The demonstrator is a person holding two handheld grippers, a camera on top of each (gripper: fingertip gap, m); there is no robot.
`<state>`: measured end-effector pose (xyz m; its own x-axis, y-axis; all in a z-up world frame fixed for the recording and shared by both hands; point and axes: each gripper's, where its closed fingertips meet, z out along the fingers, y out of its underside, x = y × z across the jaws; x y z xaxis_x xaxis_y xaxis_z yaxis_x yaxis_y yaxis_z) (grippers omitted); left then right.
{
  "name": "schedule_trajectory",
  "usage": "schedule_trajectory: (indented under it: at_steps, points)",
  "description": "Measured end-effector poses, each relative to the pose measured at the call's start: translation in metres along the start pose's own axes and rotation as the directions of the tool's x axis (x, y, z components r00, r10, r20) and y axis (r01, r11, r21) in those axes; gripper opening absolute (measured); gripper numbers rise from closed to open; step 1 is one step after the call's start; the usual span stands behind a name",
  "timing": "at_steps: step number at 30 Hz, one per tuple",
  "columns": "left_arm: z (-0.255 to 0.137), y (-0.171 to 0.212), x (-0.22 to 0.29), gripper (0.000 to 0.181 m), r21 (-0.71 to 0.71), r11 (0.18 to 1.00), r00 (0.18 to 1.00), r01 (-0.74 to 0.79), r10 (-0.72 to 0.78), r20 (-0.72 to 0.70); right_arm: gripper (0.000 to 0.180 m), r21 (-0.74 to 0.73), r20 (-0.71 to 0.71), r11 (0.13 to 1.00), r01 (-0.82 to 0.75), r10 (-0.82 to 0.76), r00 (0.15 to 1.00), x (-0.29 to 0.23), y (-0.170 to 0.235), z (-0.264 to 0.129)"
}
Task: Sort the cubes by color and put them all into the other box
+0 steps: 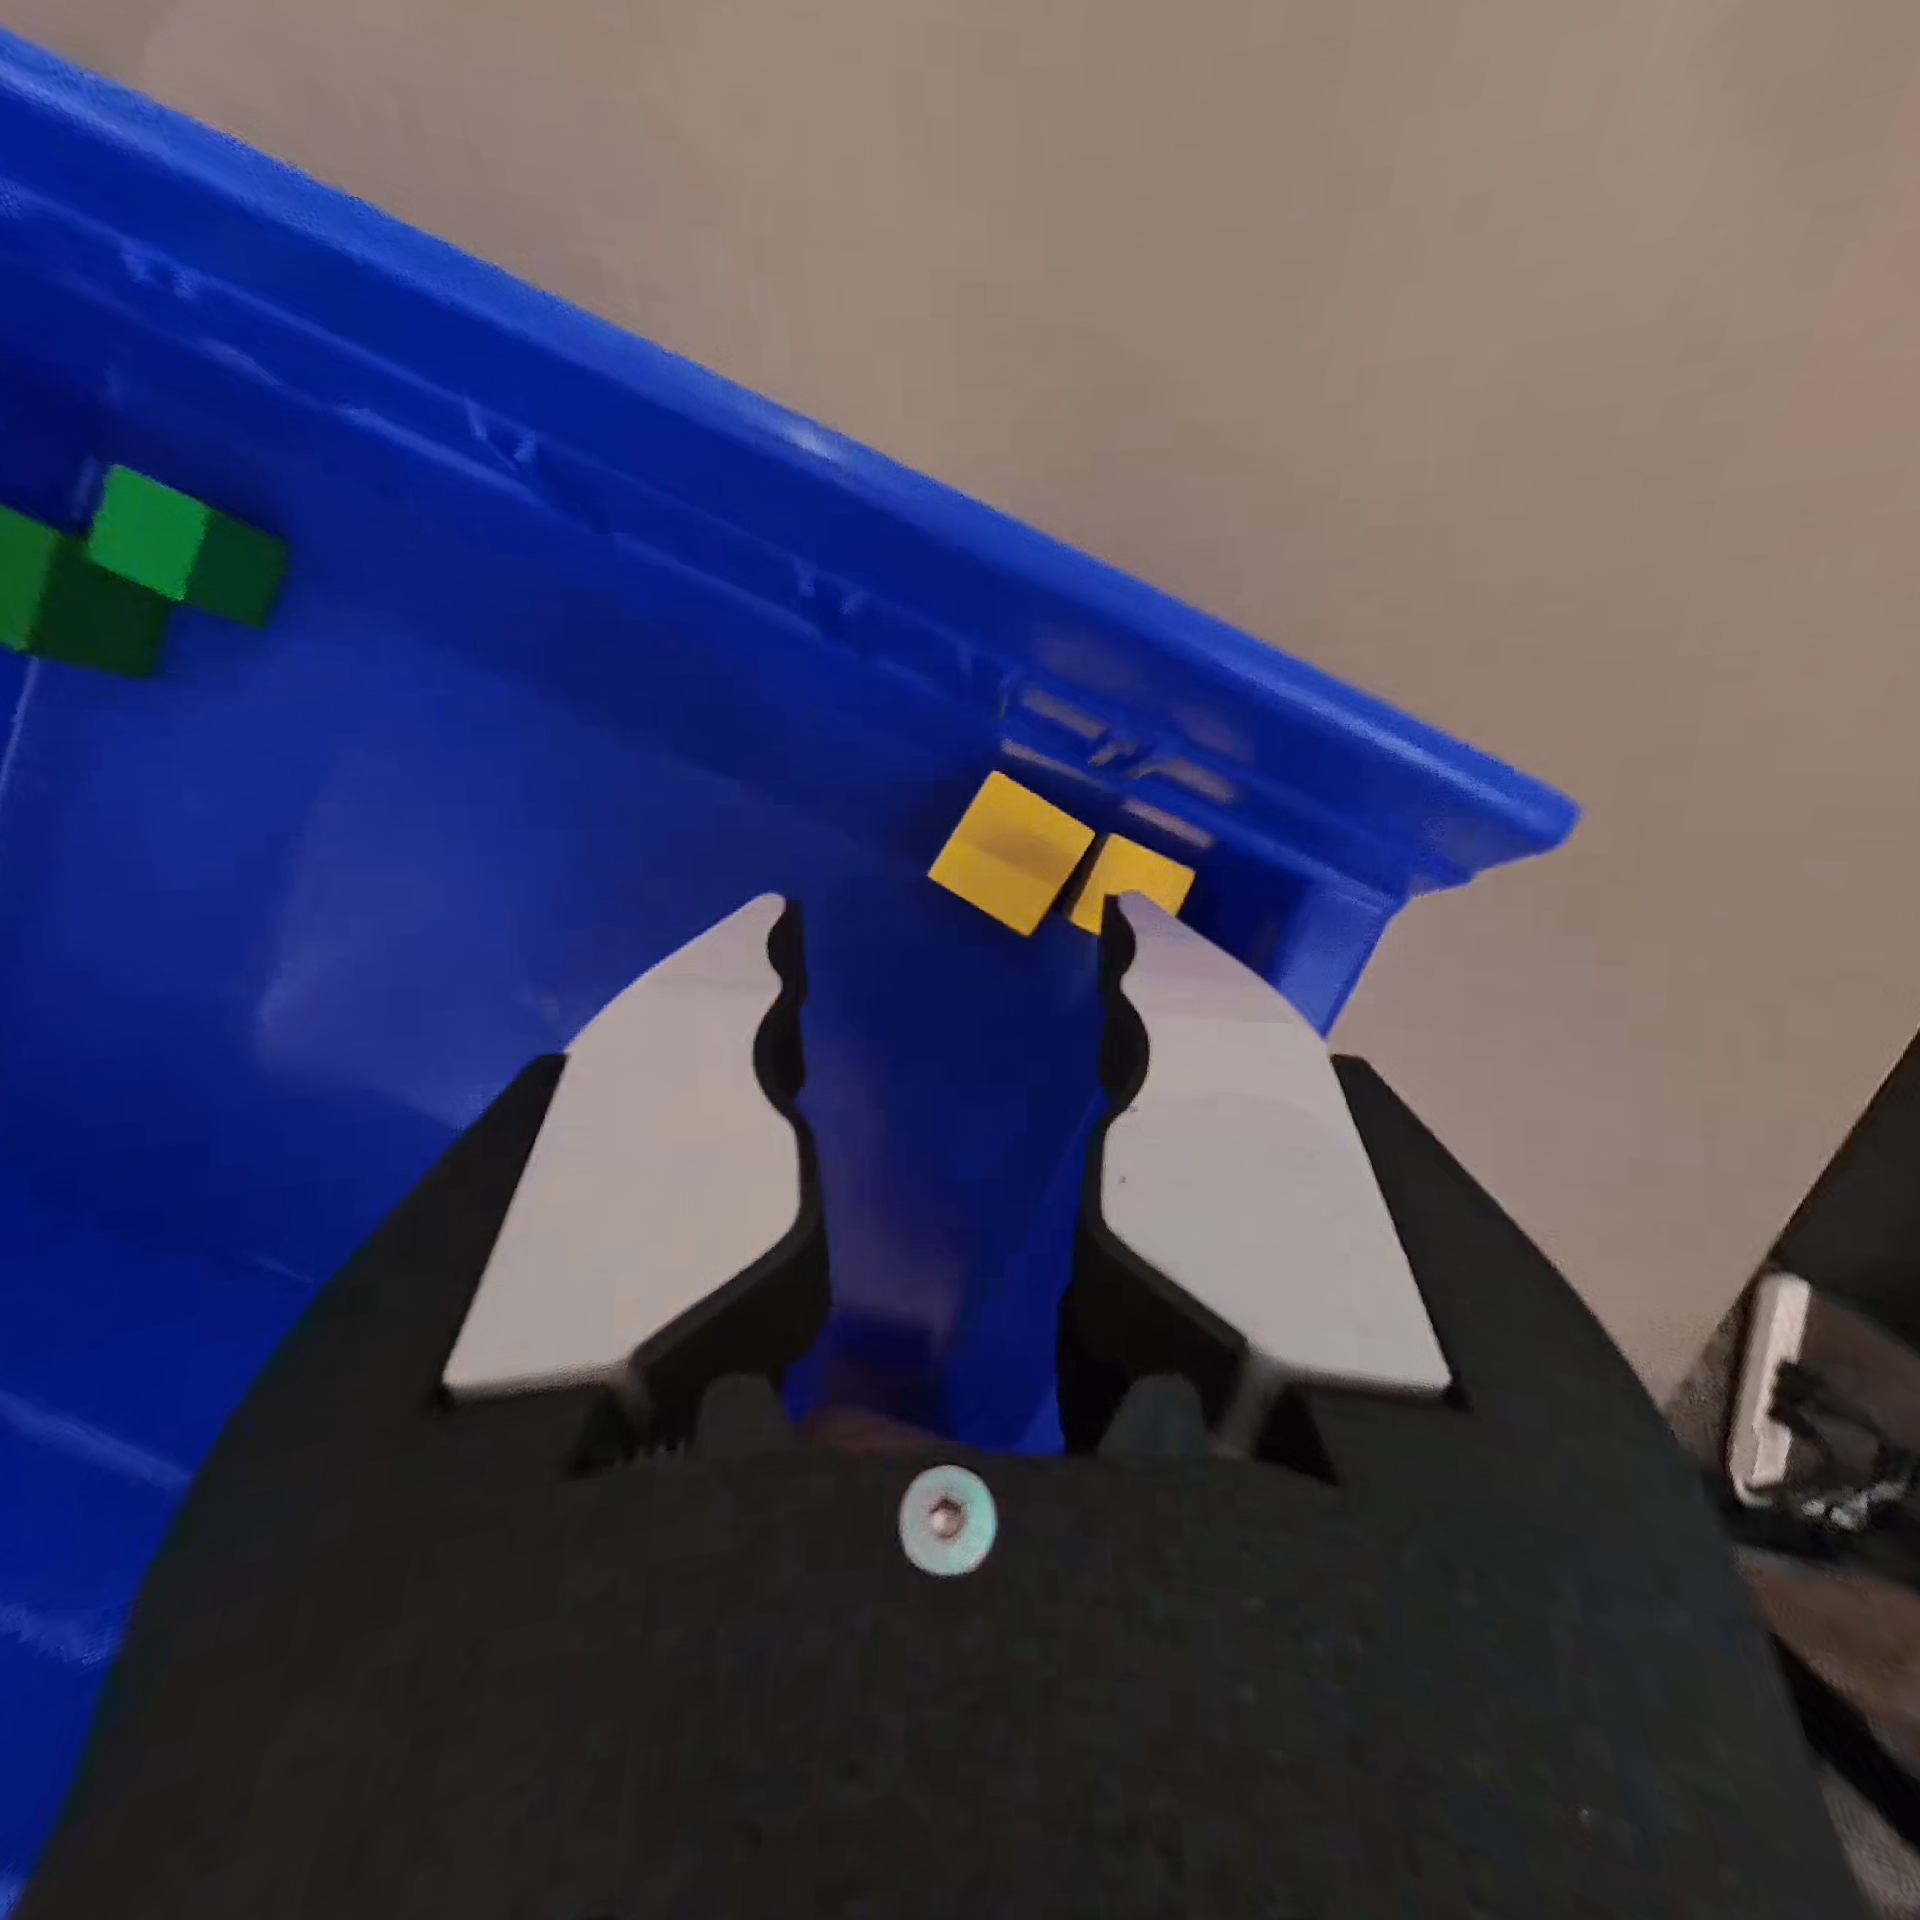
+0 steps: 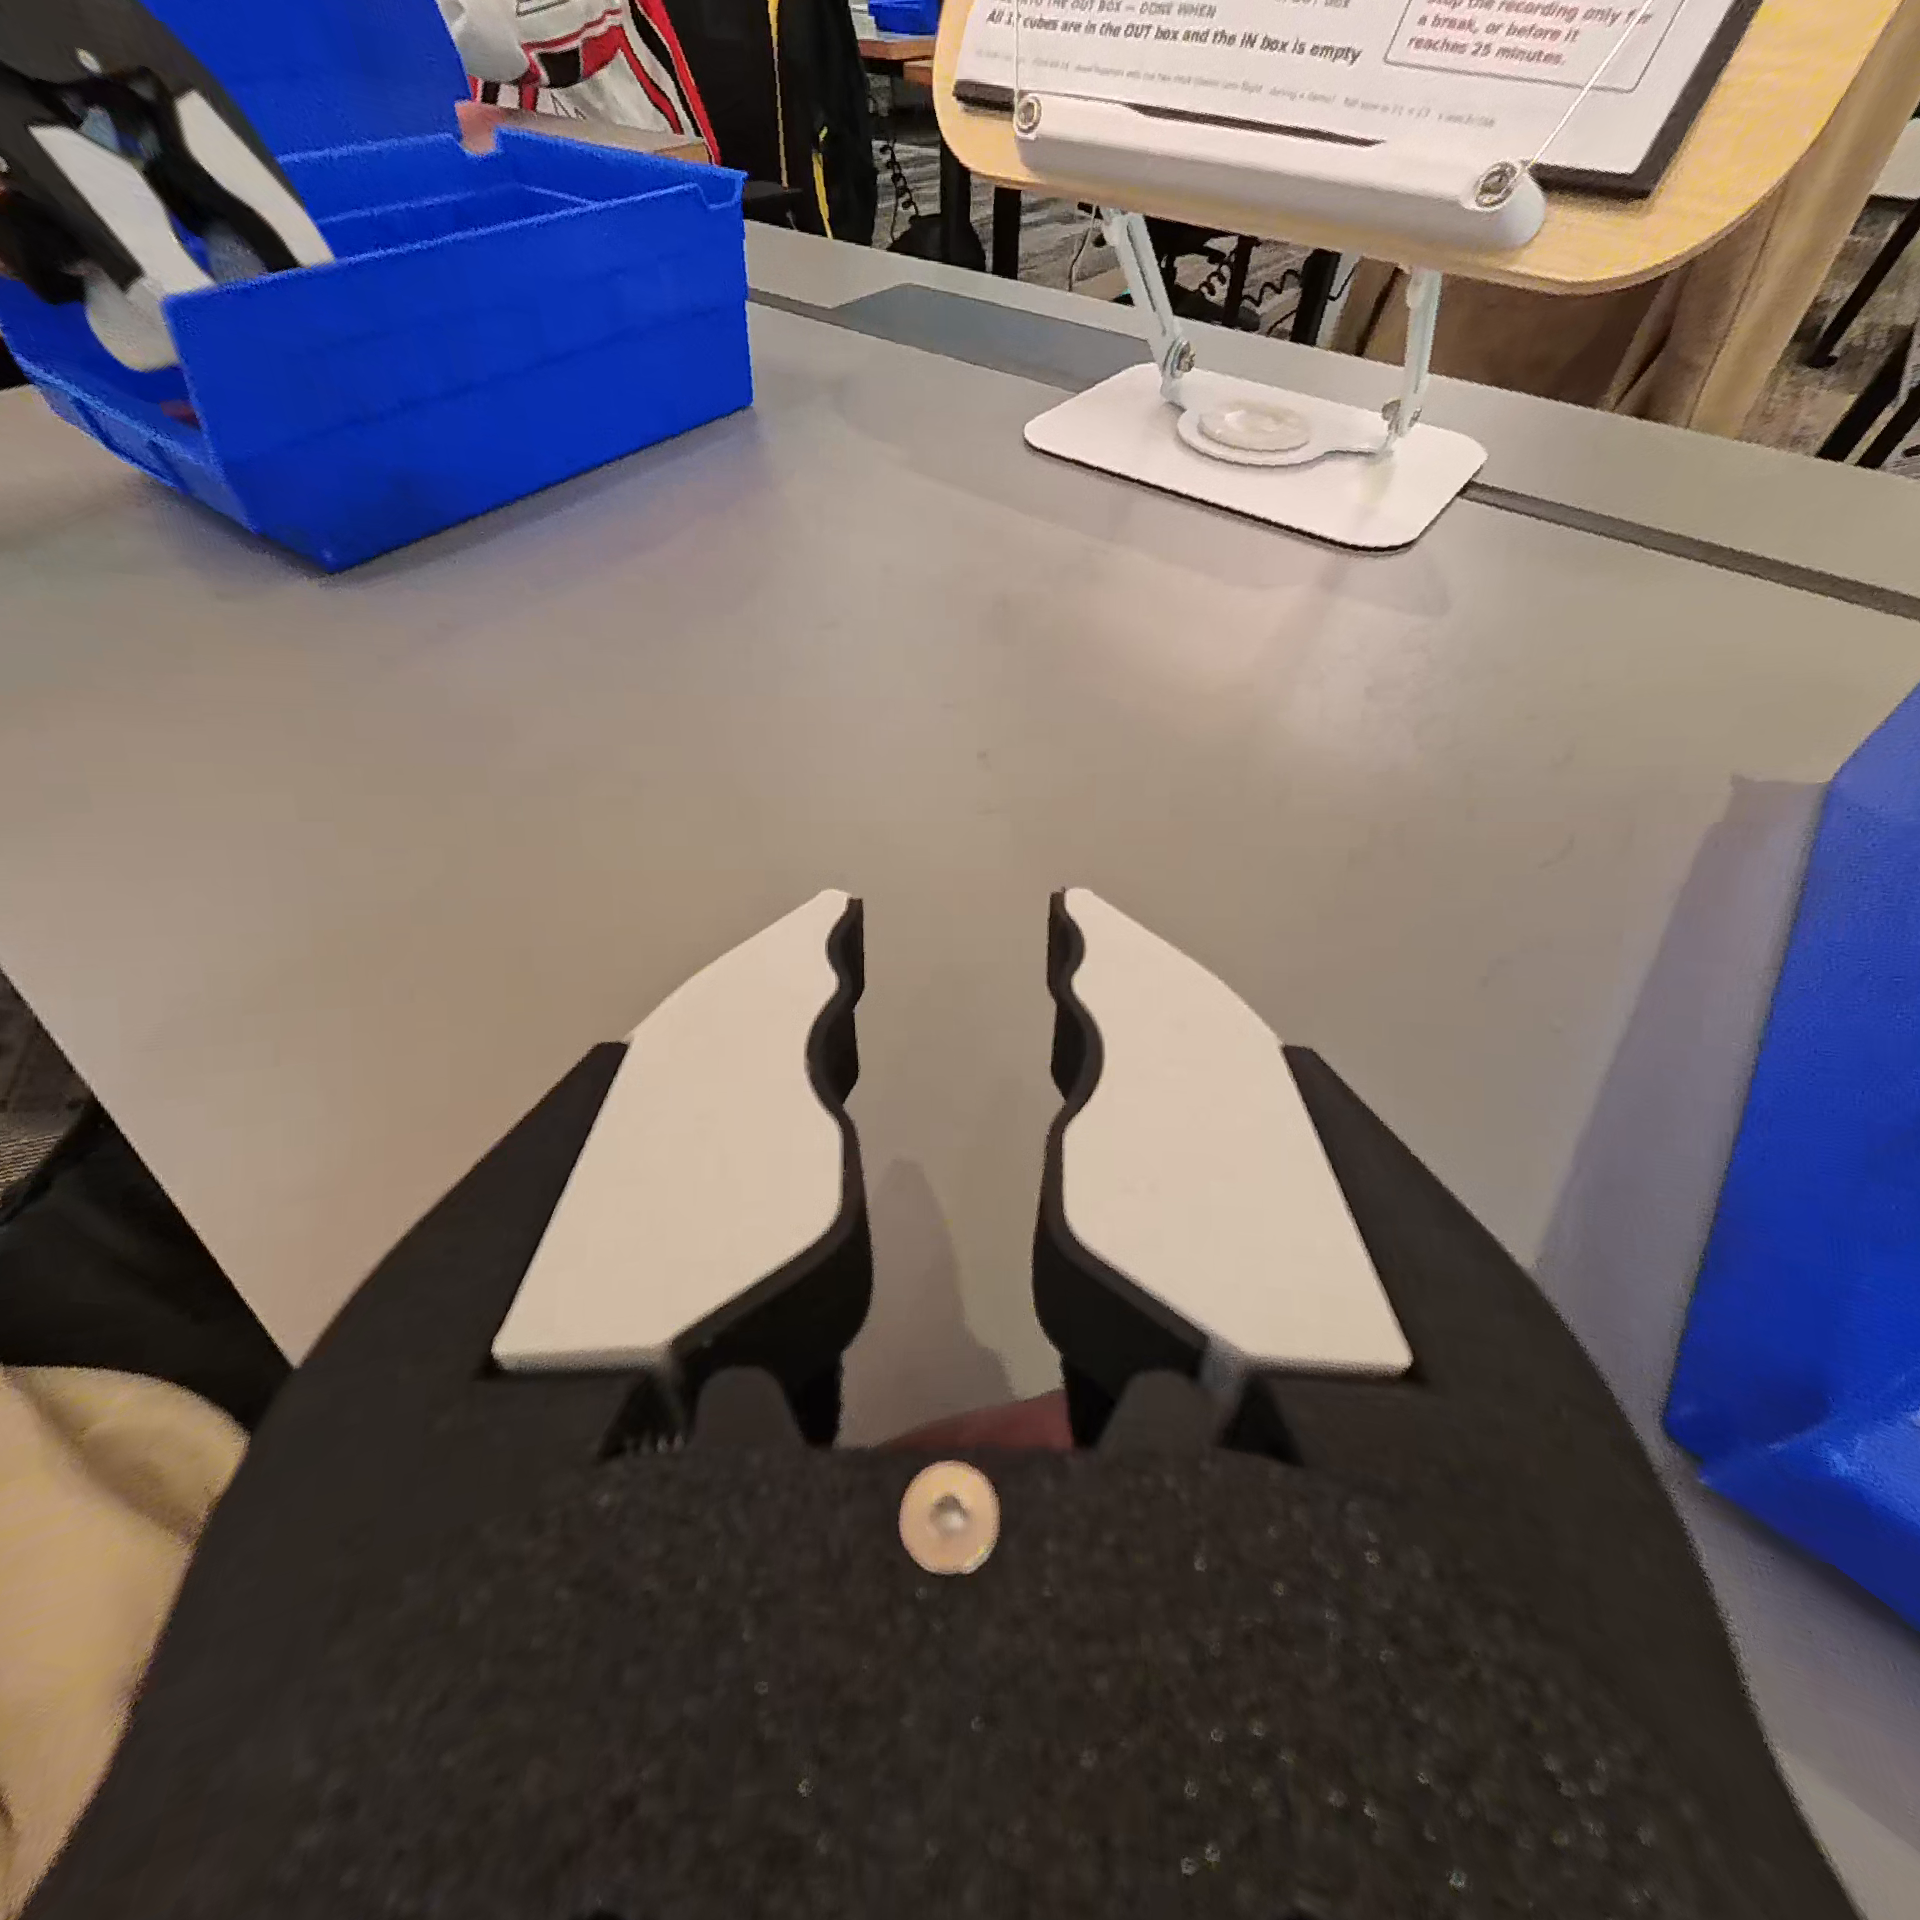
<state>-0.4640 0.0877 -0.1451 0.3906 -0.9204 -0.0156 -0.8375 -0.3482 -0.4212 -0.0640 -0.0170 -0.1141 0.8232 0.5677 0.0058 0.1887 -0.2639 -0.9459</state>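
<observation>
- Printed sheet point(image 2: 1351, 62) w/ black and red text sits on wooden stand point(image 2: 1714, 187) at far side of table point(image 2: 935, 675); no brand marks seen on the bins.
- L gripper point(image 1: 945, 904) is inside blue bin point(image 1: 520, 935), fingers apart, nothing between them.
- Two yellow cubes point(image 1: 1013, 852) lie side by side in the bin corner, just past the right fingertip, touching it or nearly.
- Green cubes point(image 1: 135, 571) are grouped far left, well apart from the fingers.
- R gripper point(image 2: 956, 904) is over bare table, fingers narrow-open, holding nothing; second bin point(image 2: 1829, 1195) is at its right.

second yellow cube point(image 1: 1143, 878): part-hidden by tool finger | green cubes point(image 1: 135, 566): cut by left edge
</observation>
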Motion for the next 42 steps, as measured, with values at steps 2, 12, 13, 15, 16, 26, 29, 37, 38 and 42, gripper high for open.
schedule_trajectory:
  at_steps: [2,12,13,15,16,26,29,37,38,42]
  points:
    - [0.009,0.002,0.002,0.054,-0.022,0.999,0.998,-0.037,0.035,-0.057,0.033,0.0,-0.012,1.0,0.006,-0.006,1.0,0.001,-0.001,0.0]
    - [0.029,0.0,0.017,0.027,-0.011,0.997,0.952,-0.081,0.074,-0.297,0.033,-0.021,0.007,1.0,-0.001,0.001,1.0,-0.004,0.002,0.006]
    - [0.028,0.001,0.017,0.027,-0.012,0.997,0.951,-0.073,0.065,-0.304,0.033,-0.02,0.007,1.0,-0.001,0.001,1.0,-0.004,0.001,0.006]
    - [0.027,0.003,0.016,0.027,-0.018,0.997,0.953,-0.078,0.07,-0.295,0.032,-0.016,0.01,1.0,-0.005,0.005,1.0,-0.004,0.0,0.006]
    - [0.027,0.004,0.014,0.026,-0.026,0.996,0.958,-0.082,0.072,-0.279,0.032,-0.015,0.012,1.0,-0.007,0.007,1.0,-0.004,0.0,0.005]
    - [-0.043,-0.029,-0.012,0.026,0.256,0.966,0.999,-0.045,0.045,0.008,0.032,0.016,0.015,1.0,-0.005,0.005,1.0,-0.003,-0.008,-0.006]
    - [-0.082,-0.055,-0.016,0.026,0.527,0.85,0.981,-0.006,-0.098,0.169,0.031,0.034,0.015,0.999,-0.01,0.01,1.0,-0.001,-0.012,-0.01]
    - [-0.097,-0.067,0.027,0.026,0.722,0.685,0.884,-0.101,-0.27,0.38,0.031,0.024,0.138,0.984,-0.174,0.169,0.976,-0.008,-0.009,-0.006]
    - [-0.101,-0.076,0.035,0.026,0.756,0.649,0.903,-0.09,-0.267,0.336,0.031,0.022,0.172,0.98,-0.196,0.189,0.967,-0.011,-0.012,-0.003]
    - [-0.119,-0.14,0.086,0.026,0.899,0.426,0.99,0.103,-0.127,-0.054,0.039,0.06,0.448,0.965,-0.255,0.203,0.871,-0.045,-0.057,0.011]
